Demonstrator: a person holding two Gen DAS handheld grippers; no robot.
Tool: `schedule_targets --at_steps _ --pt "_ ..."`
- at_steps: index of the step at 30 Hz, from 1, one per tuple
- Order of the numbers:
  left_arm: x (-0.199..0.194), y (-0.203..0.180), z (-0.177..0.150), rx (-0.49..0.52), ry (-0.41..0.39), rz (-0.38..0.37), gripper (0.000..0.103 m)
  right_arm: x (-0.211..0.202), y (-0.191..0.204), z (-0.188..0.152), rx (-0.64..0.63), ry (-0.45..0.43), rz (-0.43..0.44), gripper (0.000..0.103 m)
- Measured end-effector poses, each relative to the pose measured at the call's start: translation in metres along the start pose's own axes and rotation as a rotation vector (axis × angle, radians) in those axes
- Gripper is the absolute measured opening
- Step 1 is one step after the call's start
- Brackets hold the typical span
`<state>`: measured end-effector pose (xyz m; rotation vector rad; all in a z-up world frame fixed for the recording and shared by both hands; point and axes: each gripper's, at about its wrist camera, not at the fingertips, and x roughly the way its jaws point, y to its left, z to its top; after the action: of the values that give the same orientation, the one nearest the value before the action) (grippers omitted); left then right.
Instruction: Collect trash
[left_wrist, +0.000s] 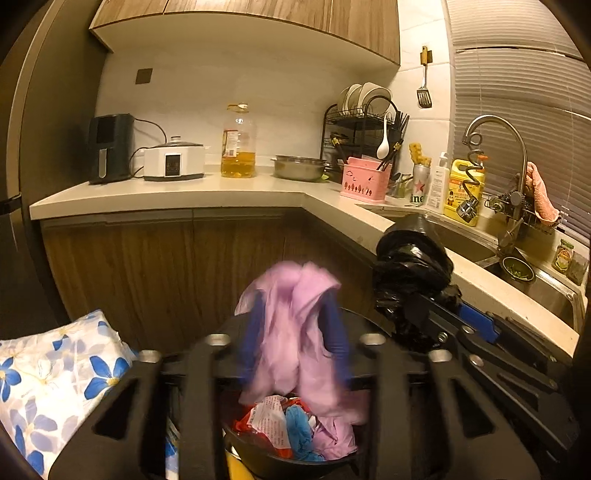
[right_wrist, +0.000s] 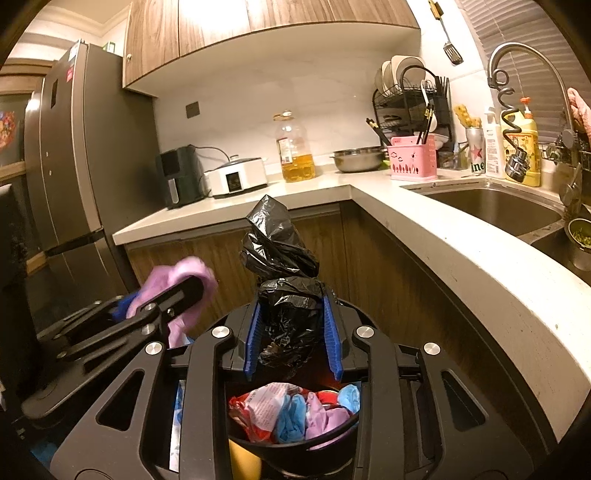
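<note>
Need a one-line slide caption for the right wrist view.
Right tongs grip a crumpled black plastic bag above the black trash bin; left tongs carry pink cloth.

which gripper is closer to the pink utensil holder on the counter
Right. The right gripper, holding the black trash bag, sits on the sink side, nearer the pink utensil holder. The left gripper, with the purple bag, is farther toward the fridge.

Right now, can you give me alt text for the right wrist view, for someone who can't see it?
The right gripper clamps a crumpled black trash bag above a black bin of colourful trash. To its left, the left gripper has a pink bag between its fingers. Behind, a kitchen counter runs to a sink.
</note>
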<state>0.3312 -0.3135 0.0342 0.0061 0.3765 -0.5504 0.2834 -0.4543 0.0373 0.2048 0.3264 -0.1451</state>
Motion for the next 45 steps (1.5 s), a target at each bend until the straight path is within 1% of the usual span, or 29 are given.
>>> schedule_targets --at_steps 1,3,5,6,7,11,12,13,14,16,18,20,22,28,35,42,45 --pt "0.0 0.003 0.0 -0.005 0.001 0.004 0.048 0.003 -0.001 0.0 0.002 0.006 -0.005 0.032" --pt "0.0 0.009 0.0 -0.021 0.0 0.009 0.056 0.006 -0.004 -0.002 0.009 0.013 -0.014 0.036" --pt "-0.001 0.016 0.0 -0.035 -0.005 0.027 0.058 0.011 -0.007 -0.002 0.016 0.025 -0.01 0.04" --pt "-0.002 0.02 0.001 -0.042 -0.004 0.033 0.061 0.012 -0.007 -0.002 0.016 0.03 -0.01 0.041" --pt "-0.003 0.024 0.0 -0.053 -0.007 0.041 0.067 0.013 -0.007 -0.002 0.016 0.035 -0.011 0.045" --pt "-0.011 0.035 -0.001 -0.08 -0.016 0.091 0.076 0.013 -0.007 -0.007 0.027 0.043 -0.017 0.061" --pt "-0.015 0.036 -0.002 -0.076 -0.018 0.118 0.081 0.012 -0.007 -0.008 0.026 0.044 -0.024 0.064" --pt "-0.017 0.038 -0.003 -0.073 -0.02 0.132 0.085 0.01 -0.005 -0.01 0.02 0.043 -0.035 0.07" --pt "-0.021 0.039 -0.004 -0.072 -0.021 0.151 0.088 0.008 -0.004 -0.011 0.016 0.039 -0.042 0.076" --pt "-0.029 0.043 -0.008 -0.075 -0.022 0.189 0.091 0.003 0.0 -0.014 0.003 0.038 -0.068 0.084" --pt "-0.037 0.048 -0.012 -0.082 -0.018 0.222 0.097 -0.002 0.006 -0.018 -0.018 0.039 -0.078 0.086" --pt "-0.048 0.053 -0.018 -0.088 -0.013 0.261 0.097 -0.008 0.015 -0.022 -0.044 0.036 -0.096 0.091" --pt "-0.057 0.058 -0.022 -0.093 -0.007 0.284 0.097 -0.013 0.02 -0.024 -0.066 0.029 -0.111 0.093" --pt "-0.085 0.066 -0.033 -0.071 -0.008 0.35 0.097 -0.028 0.04 -0.03 -0.096 0.035 -0.119 0.094" --pt "-0.12 0.073 -0.047 -0.061 -0.009 0.396 0.097 -0.052 0.06 -0.04 -0.122 0.038 -0.124 0.094" --pt "-0.155 0.078 -0.064 -0.069 -0.003 0.417 0.097 -0.081 0.08 -0.056 -0.153 0.049 -0.118 0.095" --pt "-0.173 0.08 -0.072 -0.076 -0.008 0.422 0.097 -0.095 0.088 -0.064 -0.159 0.052 -0.106 0.097"
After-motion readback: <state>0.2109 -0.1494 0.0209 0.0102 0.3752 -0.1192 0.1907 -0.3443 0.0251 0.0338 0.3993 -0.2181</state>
